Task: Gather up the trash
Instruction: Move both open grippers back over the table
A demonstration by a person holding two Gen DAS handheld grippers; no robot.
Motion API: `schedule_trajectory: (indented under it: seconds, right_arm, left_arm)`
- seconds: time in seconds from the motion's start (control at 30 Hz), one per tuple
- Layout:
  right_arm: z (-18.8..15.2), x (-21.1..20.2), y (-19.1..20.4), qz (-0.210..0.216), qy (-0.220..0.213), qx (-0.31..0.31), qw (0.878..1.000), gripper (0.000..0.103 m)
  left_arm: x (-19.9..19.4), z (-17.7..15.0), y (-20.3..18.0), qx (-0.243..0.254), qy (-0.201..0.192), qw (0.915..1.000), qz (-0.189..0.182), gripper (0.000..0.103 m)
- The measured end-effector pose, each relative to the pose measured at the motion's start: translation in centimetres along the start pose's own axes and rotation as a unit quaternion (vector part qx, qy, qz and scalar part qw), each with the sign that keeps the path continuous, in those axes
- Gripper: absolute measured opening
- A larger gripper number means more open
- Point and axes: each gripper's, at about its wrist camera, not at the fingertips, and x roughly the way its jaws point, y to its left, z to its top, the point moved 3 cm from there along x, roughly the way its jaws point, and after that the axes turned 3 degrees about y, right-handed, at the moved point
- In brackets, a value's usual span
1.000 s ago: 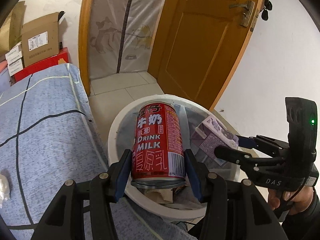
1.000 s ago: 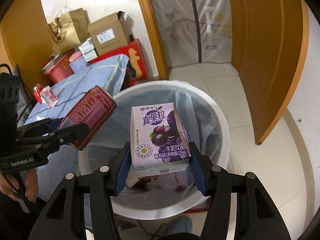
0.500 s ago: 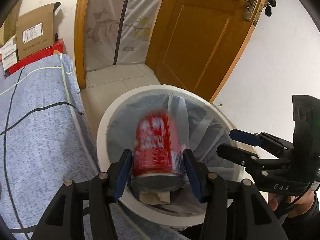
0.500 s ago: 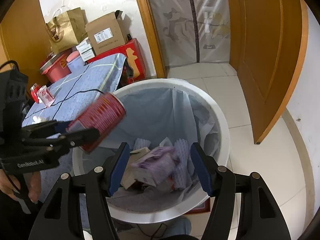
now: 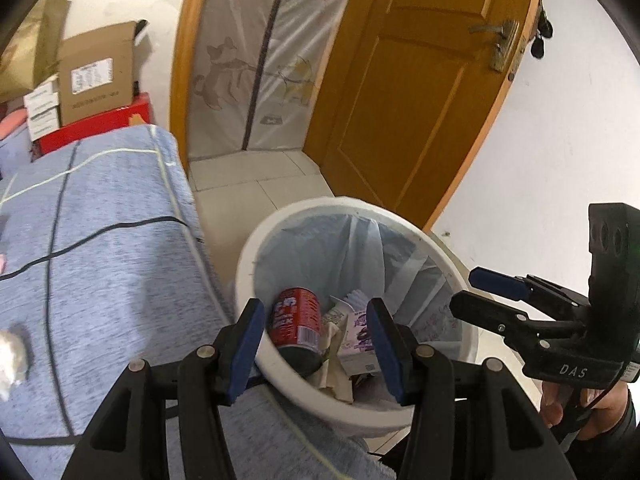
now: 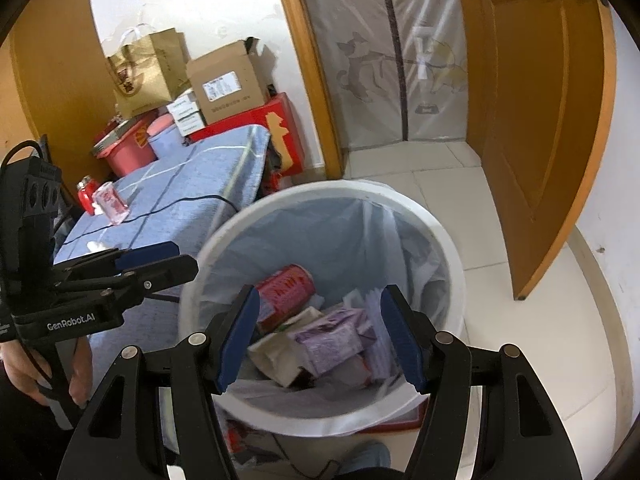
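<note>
A white waste bin (image 5: 248, 264) (image 6: 452, 248) with a pale blue liner stands on the floor beside the table. Inside it a red milk can (image 5: 296, 316) (image 6: 286, 290) lies on crumpled paper, next to a purple drink carton (image 5: 358, 336) (image 6: 332, 336). My left gripper (image 5: 314, 308) (image 6: 184, 258) hovers open over the bin's near rim, nothing between its blue pads. My right gripper (image 6: 320, 294) (image 5: 464, 290) is open too, above the bin, and holds nothing.
A table under a blue checked cloth (image 5: 100, 260) touches the bin's left side. On it lie a white tissue wad (image 5: 12, 354), a red can (image 6: 86, 196), a pink carton (image 6: 112, 204) and a black cable. Cardboard boxes (image 6: 228, 84) are stacked behind it. An open wooden door (image 5: 420, 80) stands behind the bin.
The right gripper let the purple carton go and it dropped into the bin. Then the red can fell out of the left gripper into the bin. Both grippers now stand empty.
</note>
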Motion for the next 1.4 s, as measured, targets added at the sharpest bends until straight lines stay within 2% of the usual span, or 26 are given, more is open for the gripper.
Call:
schedule_trajectory:
  seconds: [0.57, 1.03, 1.4]
  right_arm:
    - [-0.6, -2.3, 9.0, 0.062, -0.016, -0.074, 0.995, 0.064]
    - [-1.3, -0.7, 12.8, 0.105, -0.016, -0.09, 0.99, 0.064]
    - [-1.3, 1.5, 16.0, 0.12, 0.013, -0.117, 0.986, 0.064]
  left_arm:
    - [-8.8, -3.4, 4.4, -0.033, -0.047, 0.9964, 0.063, 0.053]
    - [-12.1, -7.4, 9.8, -0.091, -0.06, 0.9876, 0.112, 0.053]
    - [-14.1, -9.0, 14.1, -0.13, -0.068, 0.9772, 0.154, 0.053]
